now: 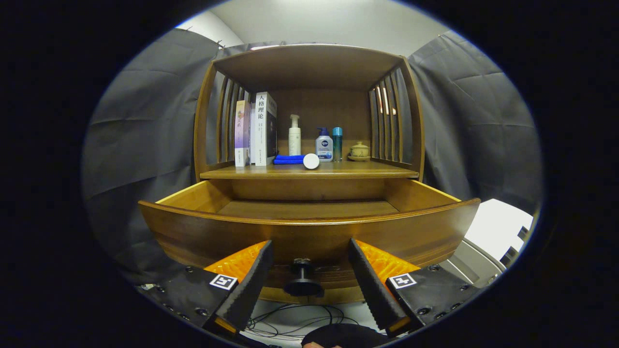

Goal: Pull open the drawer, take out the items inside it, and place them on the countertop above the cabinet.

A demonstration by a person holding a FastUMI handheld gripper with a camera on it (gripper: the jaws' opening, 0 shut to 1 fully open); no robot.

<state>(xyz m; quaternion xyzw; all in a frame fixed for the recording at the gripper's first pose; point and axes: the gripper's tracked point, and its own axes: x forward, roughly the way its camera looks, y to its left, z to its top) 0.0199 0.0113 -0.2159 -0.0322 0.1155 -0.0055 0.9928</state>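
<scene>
Fingers spread around knob; drawer open; NIVEA bottle above.

I am viewing from the gripper, looking forward along its spread fingers. It is facing the open drawer front, close, level with its knob.

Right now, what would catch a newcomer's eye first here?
The pulled-out wooden drawer spreads wide just beyond the open gripper, its dark knob between the fingers, untouched. Above it, the countertop carries upright books, a blue cloth and bottles.
</scene>
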